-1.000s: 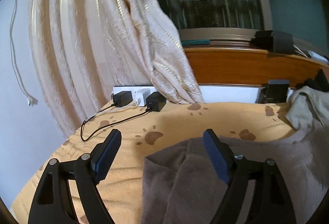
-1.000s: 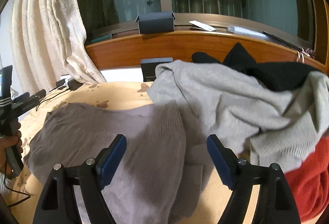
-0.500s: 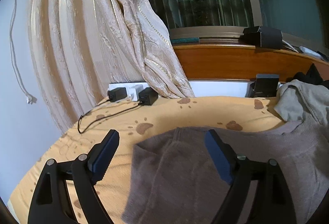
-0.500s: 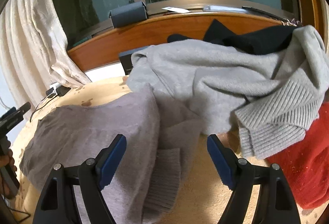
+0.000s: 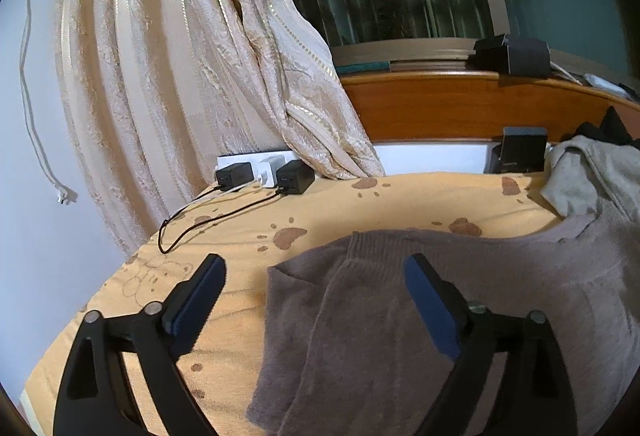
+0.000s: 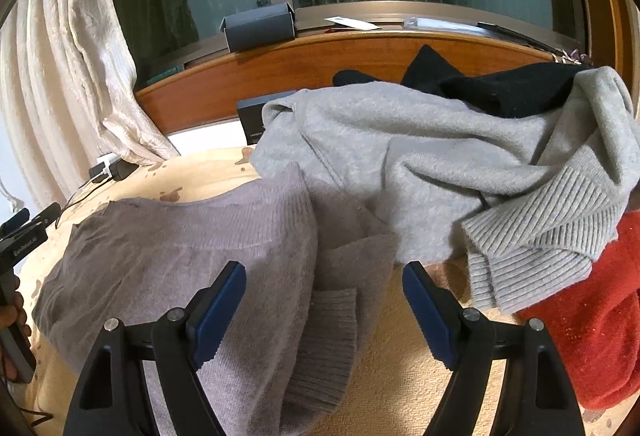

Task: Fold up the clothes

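The brown sweater (image 5: pixel 460 316) runs off the bottom and right edges of the left wrist view, so its lower part stays unseen. The grey sweater (image 6: pixel 420 156) covers most of the black garment (image 6: pixel 500 88) and hides part of the dark box (image 6: pixel 250 120), whose lettering is too small to read. The red garment (image 6: pixel 580 316) is cut off at the right edge.

Four garments on the bed: one mauve sweater (image 6: pixel 180 260) at lower left, one light grey sweater (image 6: pixel 420 156) at centre, one black (image 6: pixel 500 88) at upper right, one red (image 6: pixel 592 316) at lower right. Two dark boxes (image 6: pixel 258 26) (image 6: pixel 250 120), three plug adapters (image 5: pixel 234 176) (image 5: pixel 269 169) (image 5: pixel 295 176), one curtain (image 5: pixel 200 56), two grippers (image 5: pixel 314 302) (image 6: pixel 324 312).
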### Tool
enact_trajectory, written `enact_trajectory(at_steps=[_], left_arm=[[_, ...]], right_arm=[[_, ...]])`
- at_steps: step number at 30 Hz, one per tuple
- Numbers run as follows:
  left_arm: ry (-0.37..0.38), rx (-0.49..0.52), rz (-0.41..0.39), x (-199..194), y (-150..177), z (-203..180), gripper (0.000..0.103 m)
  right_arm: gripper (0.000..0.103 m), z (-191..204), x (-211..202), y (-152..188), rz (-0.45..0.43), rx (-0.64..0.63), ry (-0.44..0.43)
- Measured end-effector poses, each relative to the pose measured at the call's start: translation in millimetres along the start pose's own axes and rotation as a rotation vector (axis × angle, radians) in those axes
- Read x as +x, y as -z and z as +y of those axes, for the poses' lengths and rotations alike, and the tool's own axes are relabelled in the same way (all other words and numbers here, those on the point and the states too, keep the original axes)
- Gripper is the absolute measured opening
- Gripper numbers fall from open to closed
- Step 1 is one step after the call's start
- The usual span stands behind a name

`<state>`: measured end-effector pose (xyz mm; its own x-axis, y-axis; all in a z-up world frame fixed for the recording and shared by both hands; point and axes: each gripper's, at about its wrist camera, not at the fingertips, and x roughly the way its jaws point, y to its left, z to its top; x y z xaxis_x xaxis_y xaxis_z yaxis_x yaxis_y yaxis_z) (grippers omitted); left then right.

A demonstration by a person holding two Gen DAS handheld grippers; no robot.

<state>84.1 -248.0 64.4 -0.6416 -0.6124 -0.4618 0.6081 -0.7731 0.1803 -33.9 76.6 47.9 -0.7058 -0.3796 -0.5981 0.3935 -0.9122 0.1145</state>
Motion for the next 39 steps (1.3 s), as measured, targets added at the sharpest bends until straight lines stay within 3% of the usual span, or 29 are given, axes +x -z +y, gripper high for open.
enact_trajectory(at_steps=[2,7,9,13,16,25,39], left_arm=[[0.006,0.005,0.01,2,2,-1,0.103],[0.03,0.022,0.055,10,6,-5,0.103],[0.072,0.005,0.086,15,7,-2,0.103],[0.205,-0.17,0.174,35,8,28,0.103],[0.228,-0.247,0.229,48,9,47,0.103],[0.299,-0.306,0.375,81,28,47,0.103],[0.279,-0.282,0.398,82,28,43,0.103]], right_arm=[[0.083,0,0,0,0.0,-0.001,-0.003],[0.083,0,0,0,0.001,-0.003,-0.015],[0.083,0,0,0,0.002,0.0,-0.019],[0.083,-9,1,-1,0.009,0.047,-0.046],[0.083,-15,6,0,0.032,0.091,-0.06],[0.083,-7,6,1,0.032,0.048,-0.037],[0.083,9,-9,-1,-0.048,-0.072,0.136]])
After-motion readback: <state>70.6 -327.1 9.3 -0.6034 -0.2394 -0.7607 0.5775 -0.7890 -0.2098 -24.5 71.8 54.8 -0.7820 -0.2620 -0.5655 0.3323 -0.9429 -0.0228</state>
